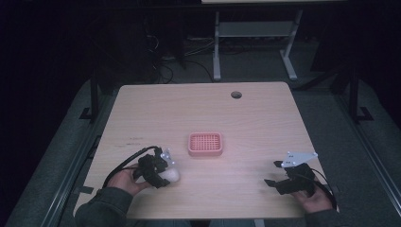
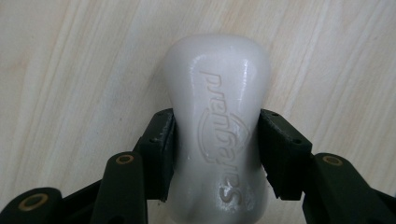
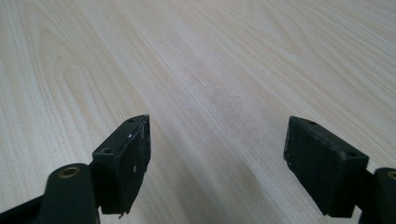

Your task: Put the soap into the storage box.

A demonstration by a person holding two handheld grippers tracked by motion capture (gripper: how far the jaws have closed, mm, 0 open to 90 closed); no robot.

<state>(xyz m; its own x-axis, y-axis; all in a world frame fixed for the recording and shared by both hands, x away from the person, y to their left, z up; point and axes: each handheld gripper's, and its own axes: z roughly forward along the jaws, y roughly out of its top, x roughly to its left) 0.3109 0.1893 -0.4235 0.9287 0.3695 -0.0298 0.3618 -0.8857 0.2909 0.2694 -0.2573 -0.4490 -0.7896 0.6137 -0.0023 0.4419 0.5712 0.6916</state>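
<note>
Soap (image 2: pixel 218 140): white glossy bar, waisted in the middle, raised lettering on top.
Place: lying on the counter (image 1: pixel 246 118), near its left front, well apart from the pink tray (image 1: pixel 205 144).
Left tool (image 2: pixel 217 149): clenched on the soap's waist.
Right tool (image 3: pixel 217 163): released, jaws wide over bare wood.

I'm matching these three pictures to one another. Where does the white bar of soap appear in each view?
High view: the white soap bar sits low at the left, at the tip of the left gripper, below and left of the pink soap dish.
Left gripper view: it stands at the centre, both pads pressed to its narrow waist.
Right gripper view: the soap is not in it.
Shared landmark: the pale wooden table.
</note>
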